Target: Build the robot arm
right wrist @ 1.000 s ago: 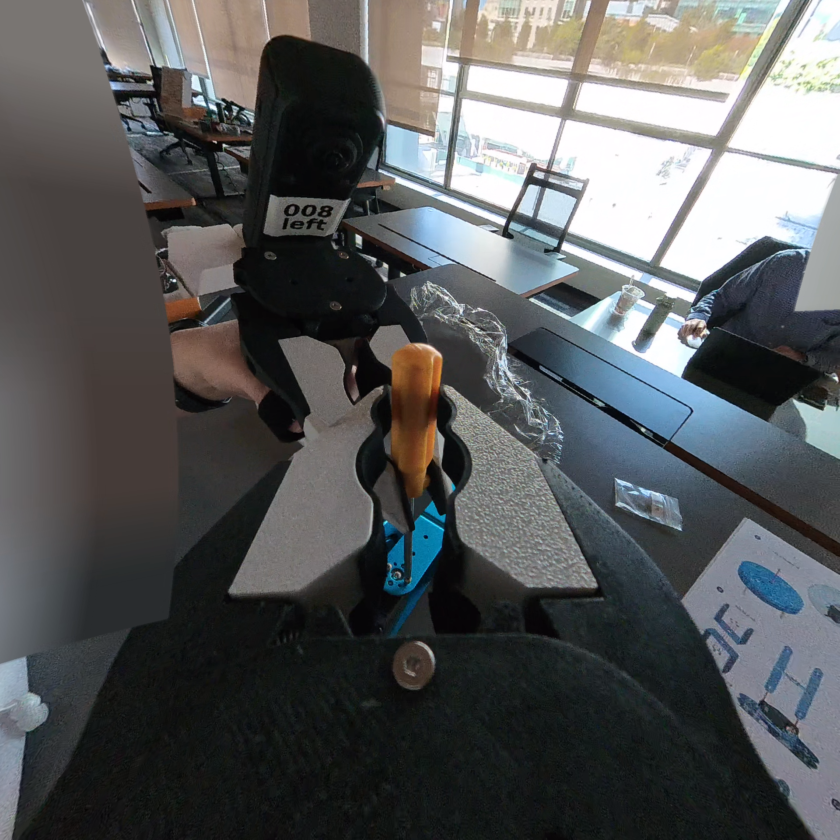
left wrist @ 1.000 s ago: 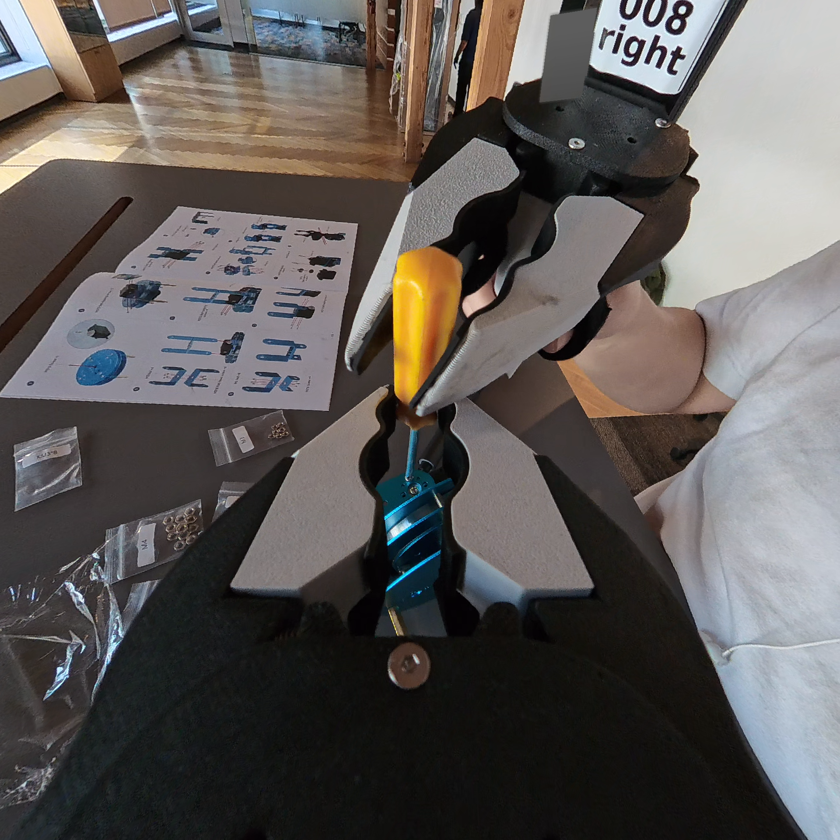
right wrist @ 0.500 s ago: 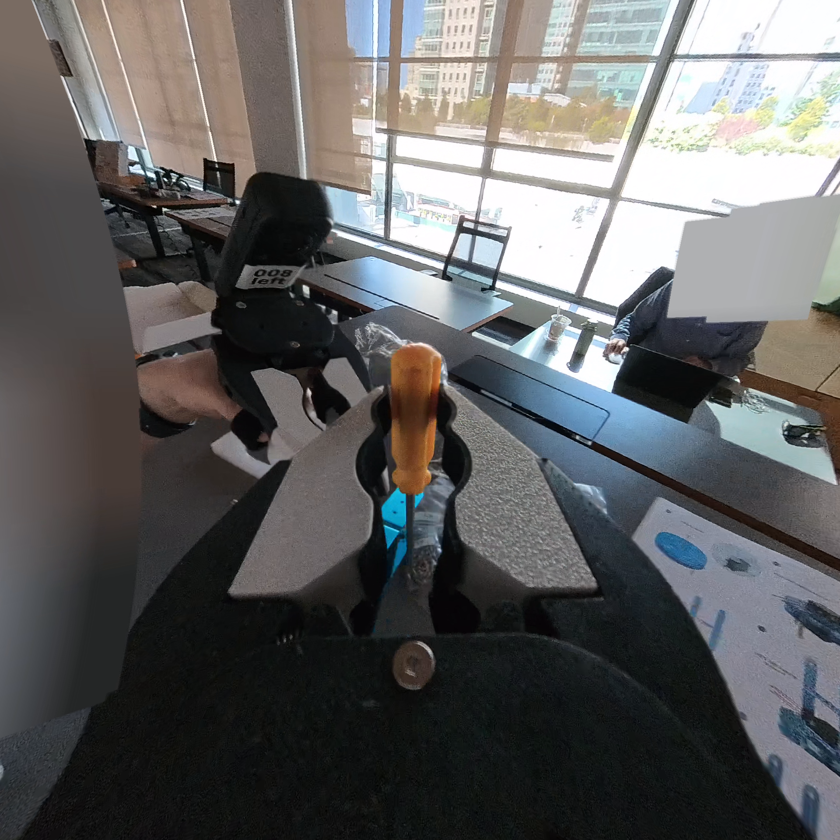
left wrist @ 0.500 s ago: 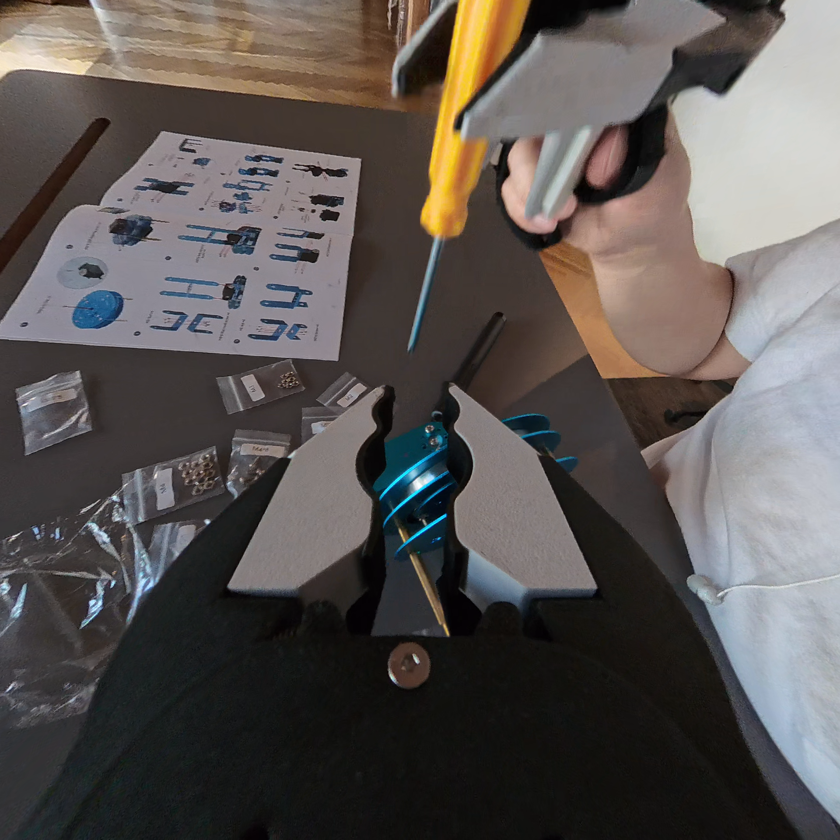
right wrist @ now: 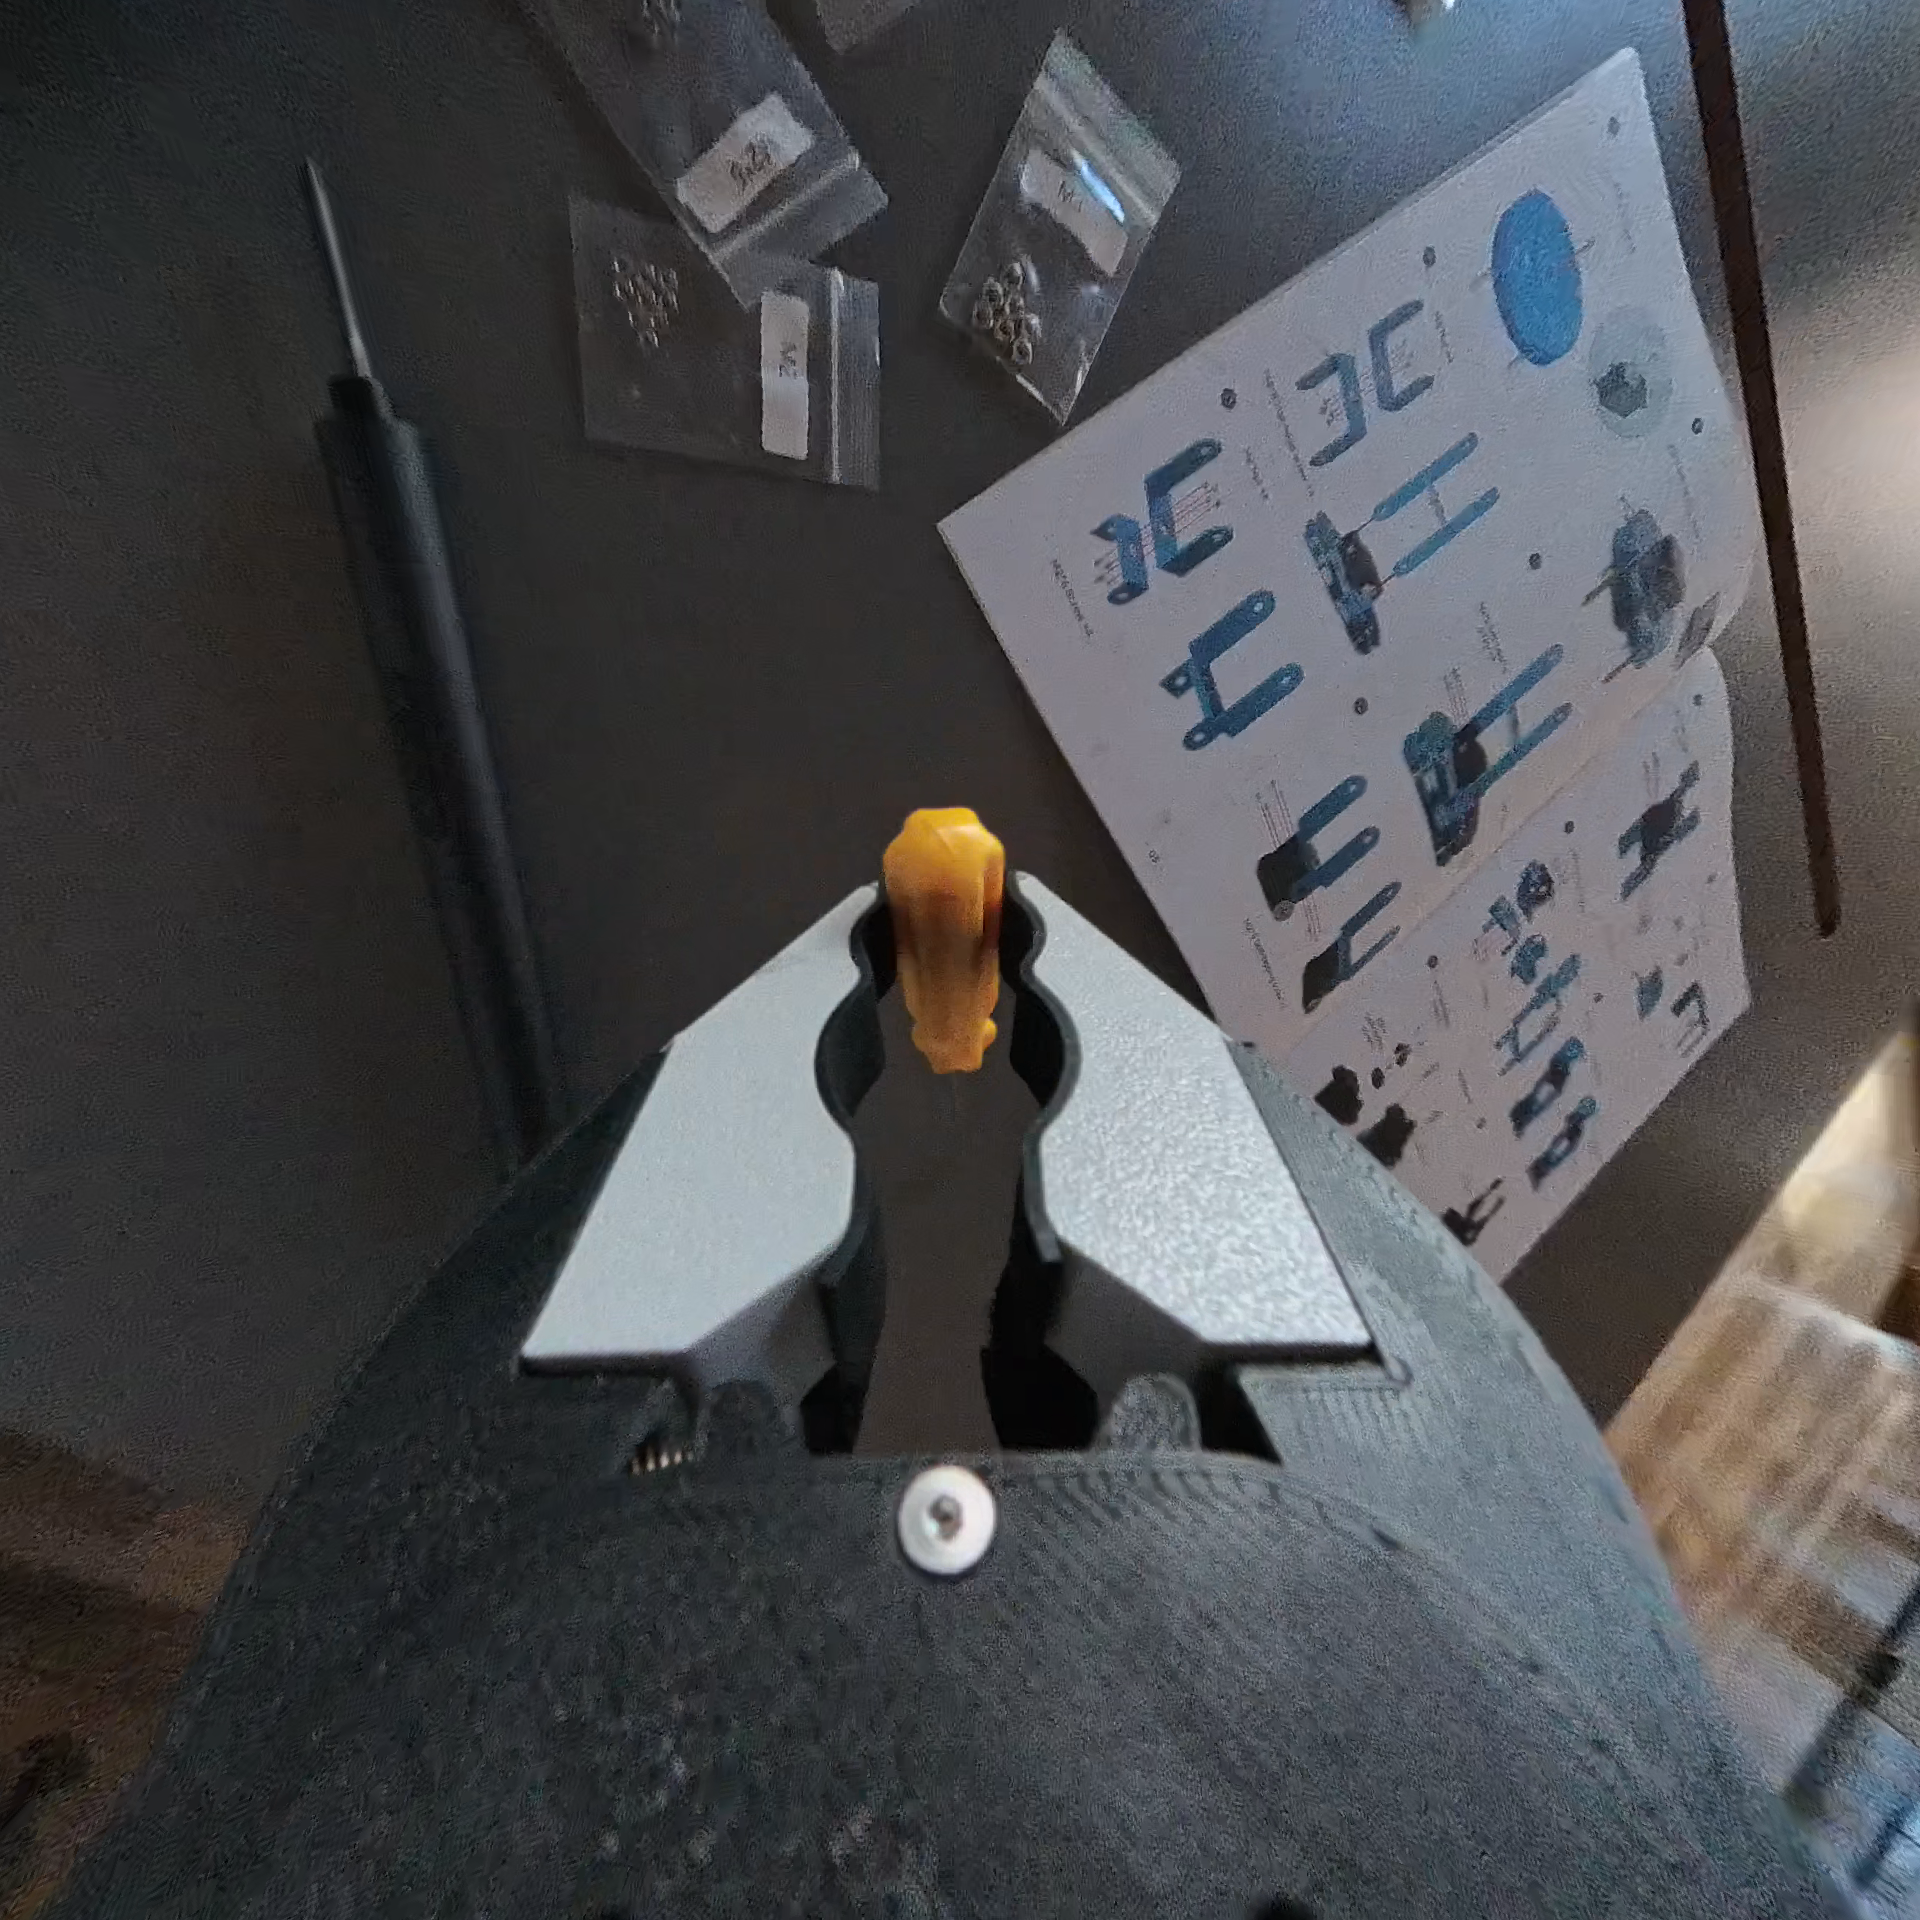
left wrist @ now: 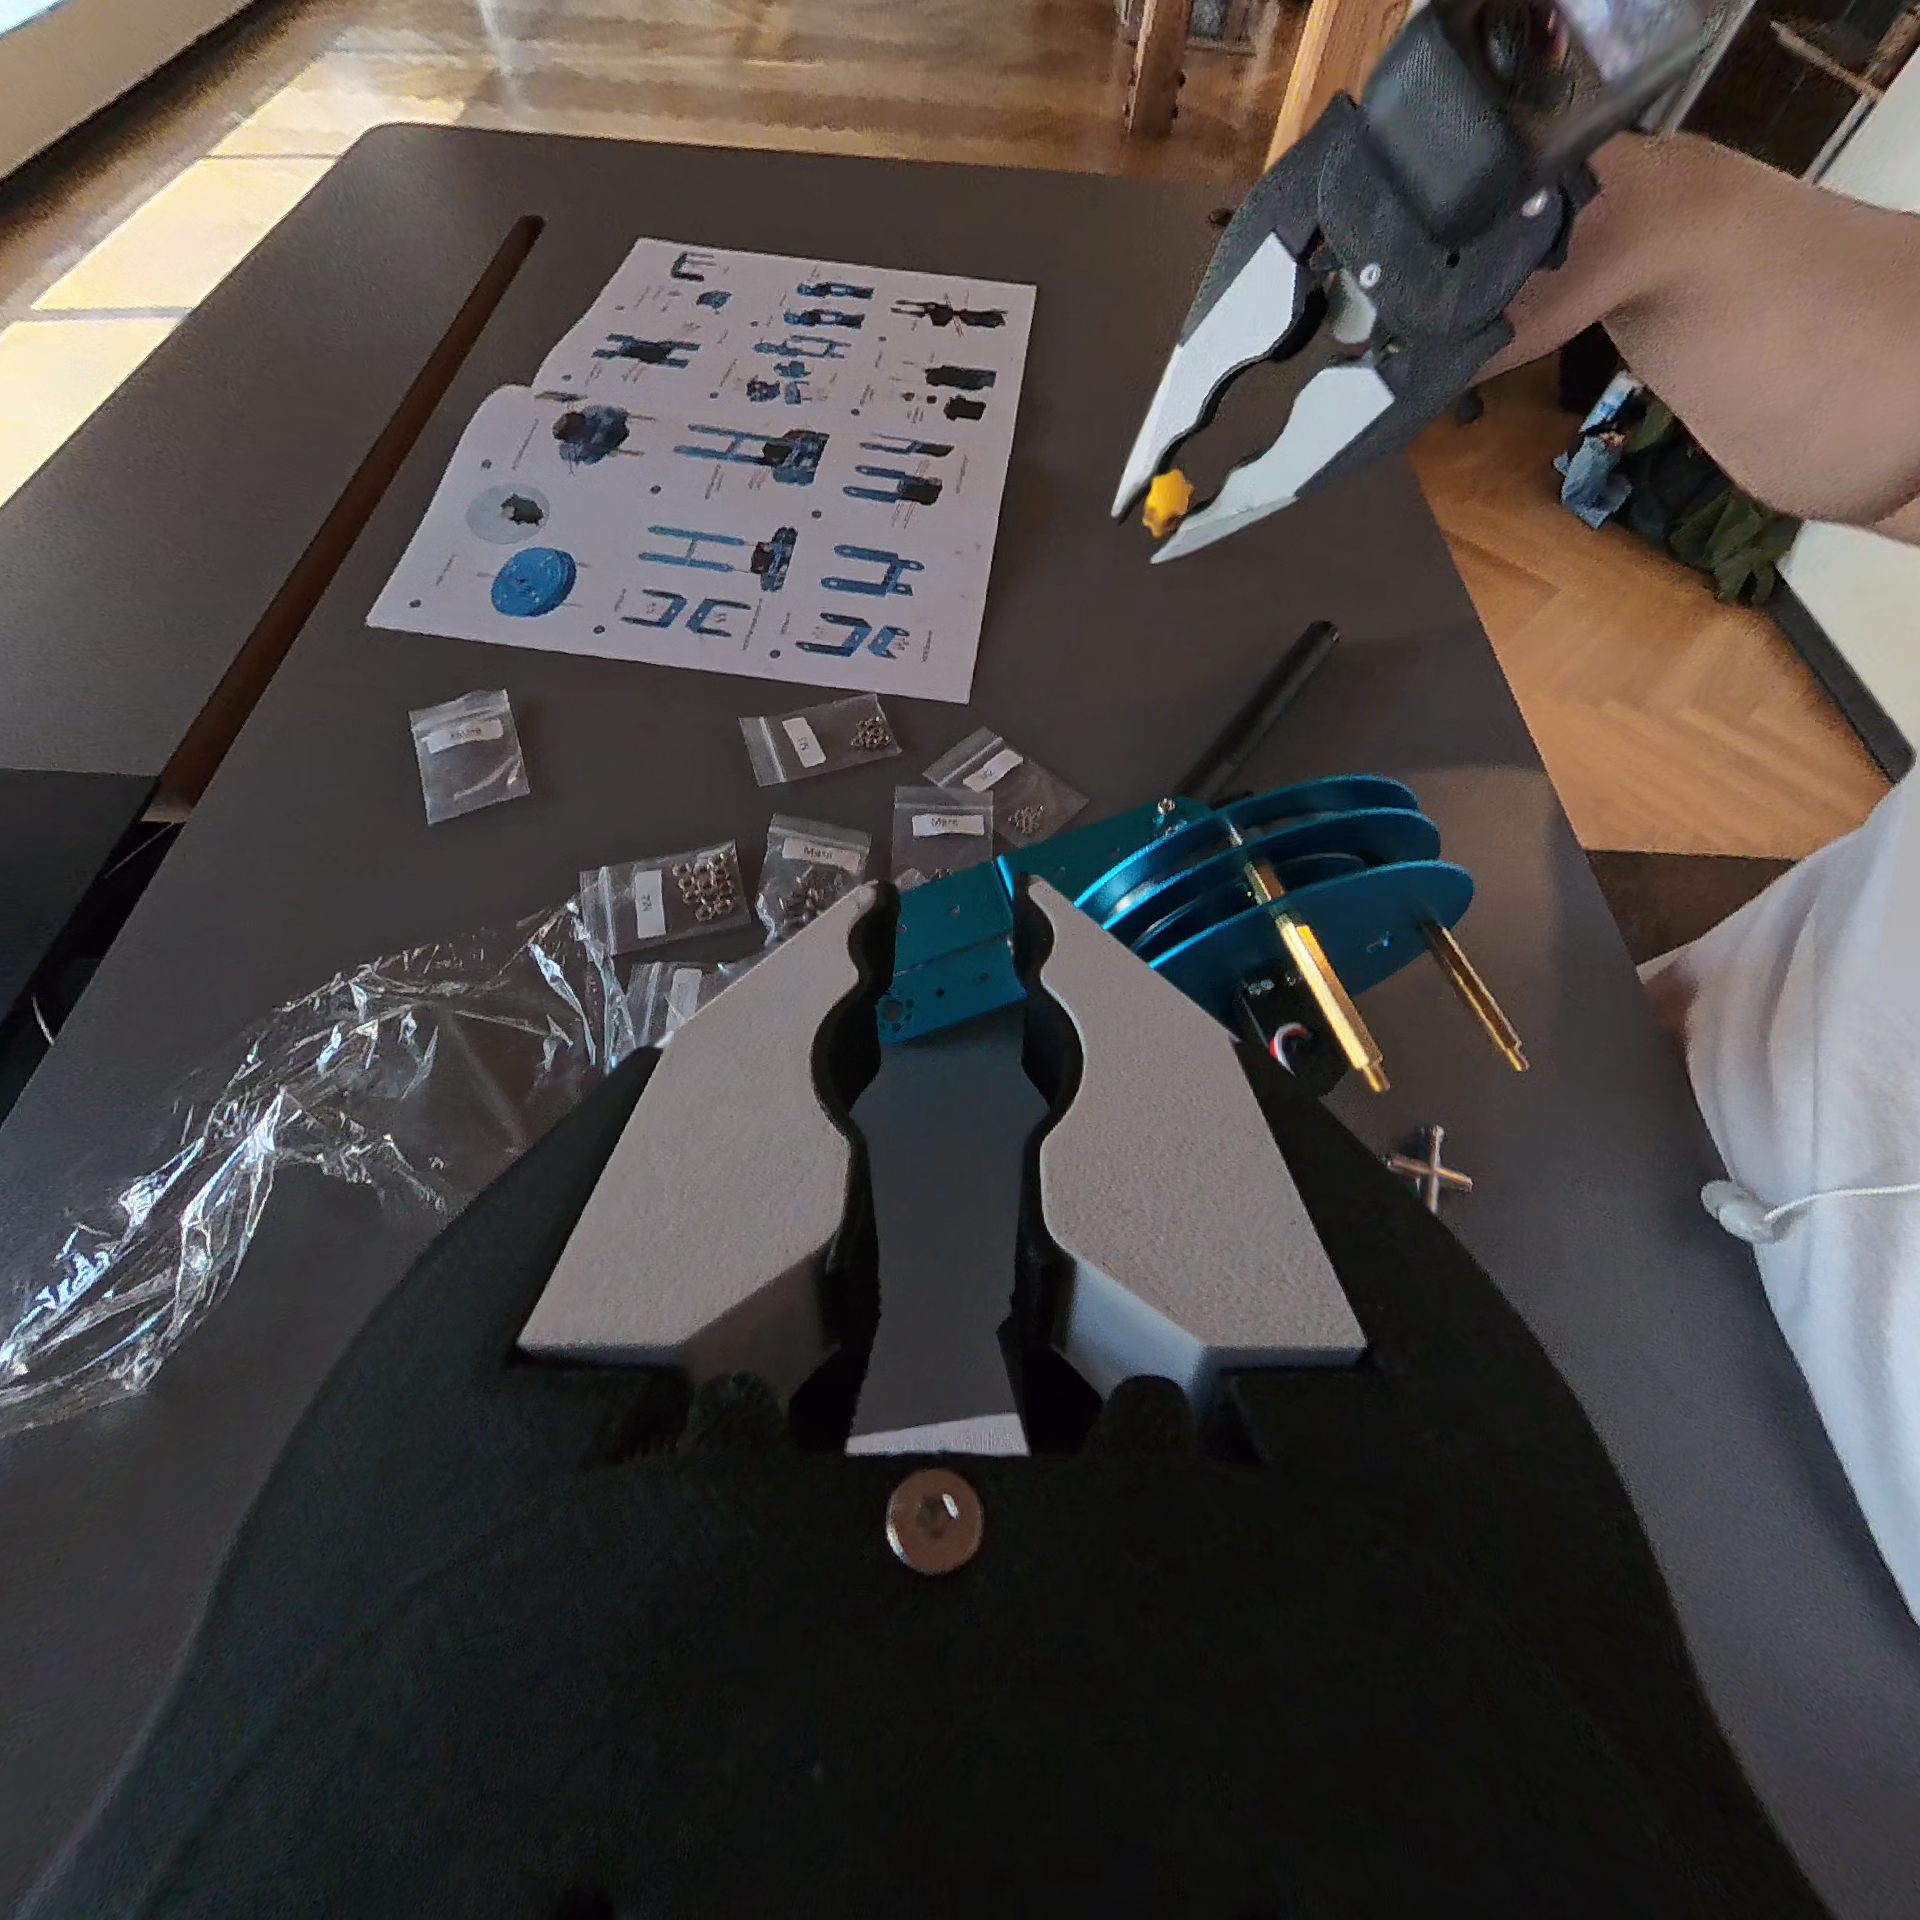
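Right gripper (left wrist: 1169, 520), fingers clamping the orange-handled screwdriver (right wrist: 943, 935), has swung away; left gripper (left wrist: 951, 914) is pinching the blue metal bracket assembly (left wrist: 1195, 894).

- Landmark: blue metal assembly (left wrist: 1262, 904), lying on the dark table (left wrist: 260, 582); its brass standoffs (left wrist: 1320, 987) project toward the table's near edge.
- Left of the assembly: small parts bags (left wrist: 675, 888) clustered close, crumpled clear film (left wrist: 260, 1081) beyond them. Passage obstructed.
- Behind the assembly: black screwdriver (left wrist: 1262, 707) lying flat just beside it; open instruction sheet (left wrist: 727, 468) further back.
- Near side: cross-shaped metal tool (left wrist: 1429, 1174) just beside the standoffs.
- Right: table edge, person's white sleeve (left wrist: 1829, 1091) close.
- Far left of the sheet: bare tabletop up to a long slot (left wrist: 353, 499).
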